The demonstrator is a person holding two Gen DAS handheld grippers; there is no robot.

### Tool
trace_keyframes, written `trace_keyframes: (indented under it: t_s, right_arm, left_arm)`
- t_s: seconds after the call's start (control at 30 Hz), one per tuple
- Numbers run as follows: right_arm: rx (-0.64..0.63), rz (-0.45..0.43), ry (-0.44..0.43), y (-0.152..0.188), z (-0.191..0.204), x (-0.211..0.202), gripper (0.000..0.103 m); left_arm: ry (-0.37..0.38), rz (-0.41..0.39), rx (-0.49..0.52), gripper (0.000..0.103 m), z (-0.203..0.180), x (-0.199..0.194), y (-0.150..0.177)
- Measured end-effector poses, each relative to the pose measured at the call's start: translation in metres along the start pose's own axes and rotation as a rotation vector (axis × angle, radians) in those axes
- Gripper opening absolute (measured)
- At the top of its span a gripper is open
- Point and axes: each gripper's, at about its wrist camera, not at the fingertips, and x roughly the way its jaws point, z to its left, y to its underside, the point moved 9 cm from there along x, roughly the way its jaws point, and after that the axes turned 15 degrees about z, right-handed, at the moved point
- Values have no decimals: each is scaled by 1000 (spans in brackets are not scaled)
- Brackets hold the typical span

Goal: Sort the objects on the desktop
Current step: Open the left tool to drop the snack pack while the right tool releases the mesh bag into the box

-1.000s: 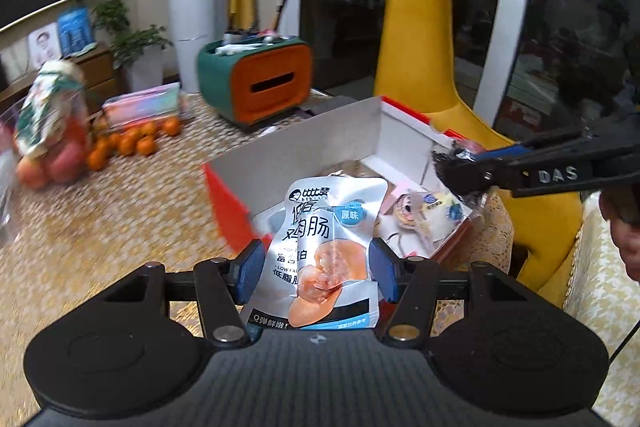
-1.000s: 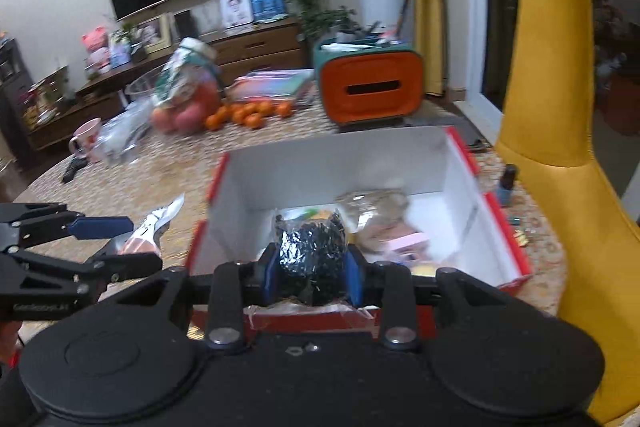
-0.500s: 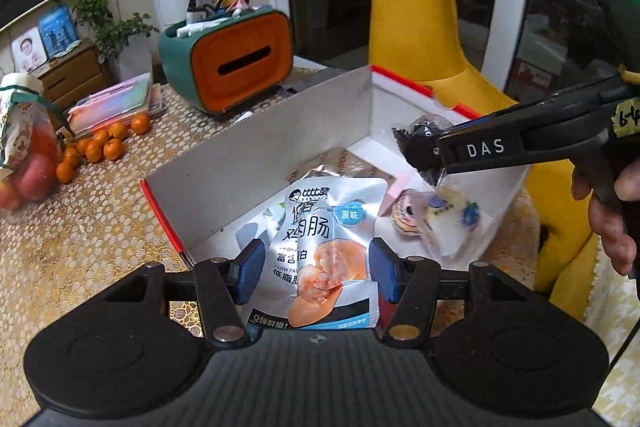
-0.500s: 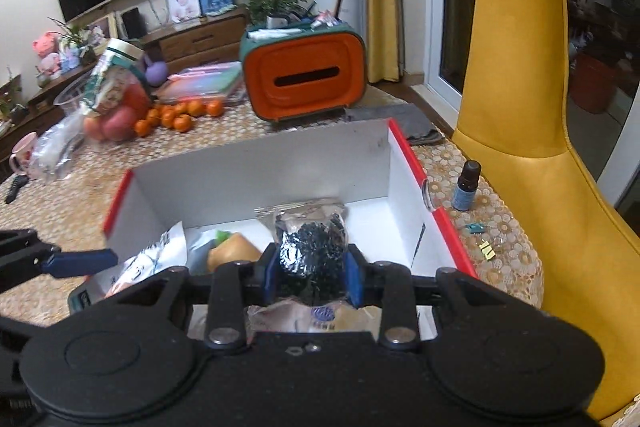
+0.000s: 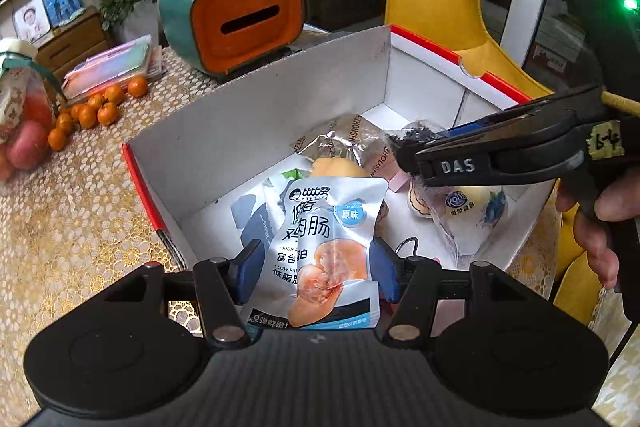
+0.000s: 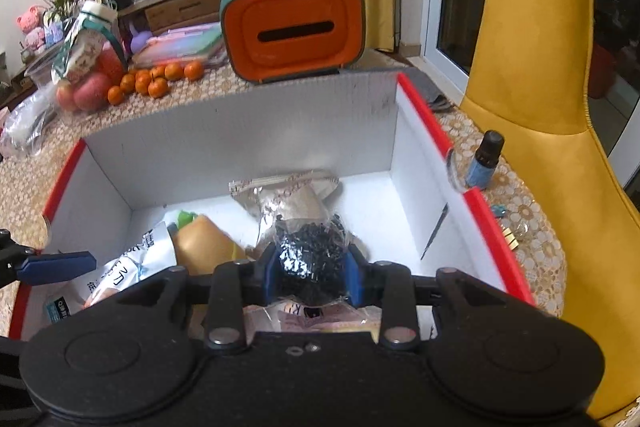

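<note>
Left gripper (image 5: 314, 273): closed on the chicken sausage pouch (image 5: 324, 247), which stands upright between the blue pads.
Right gripper (image 6: 314, 269): closed on a clear packet of black dried bits (image 6: 310, 251); a second clear wrapper hangs below it.
Position of goods: both items hang over the open red-edged box (image 6: 424, 123), not yet set down.
Change since a second ago: both grippers have come forward from the near rim to over the box interior; the box now fills each view.
Meaning for the task: judged to be the drop-off stage; release is what remains for these two items.
Box contents: a silver snack bag (image 6: 288, 193), an orange-yellow pack (image 6: 204, 243) and other wrapped snacks cover the middle and left floor.
Open room: bare white floor at the right-hand side of the box in the right wrist view, suited to the black packet.
Edges: the tall grey back wall stands ahead; red side rims sit near each tool.
Hazard: the grippers are near each other over the box; staggered release seems prudent.
Outside the box: small brown bottle (image 6: 486, 159) just beside the right rim.
</note>
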Motion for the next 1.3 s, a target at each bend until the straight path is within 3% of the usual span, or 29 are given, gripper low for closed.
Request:
trace_keyframes:
  t_s: [0.23, 0.5, 0.6, 1.07, 1.17, 1.3]
  right_arm:
    - [8, 4, 7, 0, -2, 2, 37]
    - [25, -39, -13, 2, -2, -12, 64]
    - [21, -58, -22, 4, 1, -22, 67]
    - [17, -139, -87, 16, 22, -74, 76]
    - [6, -168, -93, 22, 27, -89, 84]
    - [-14, -191, -104, 30, 36, -104, 85]
  left_arm:
    - [22, 2, -1, 59, -2, 0, -2]
    - [55, -14, -27, 62, -3, -10, 4]
    - [62, -33, -35, 67, -3, -18, 6]
    - [110, -96, -100, 68, 8, -62, 28]
    - [114, -103, -106, 68, 11, -70, 34]
    - [110, -120, -108, 68, 14, -83, 44]
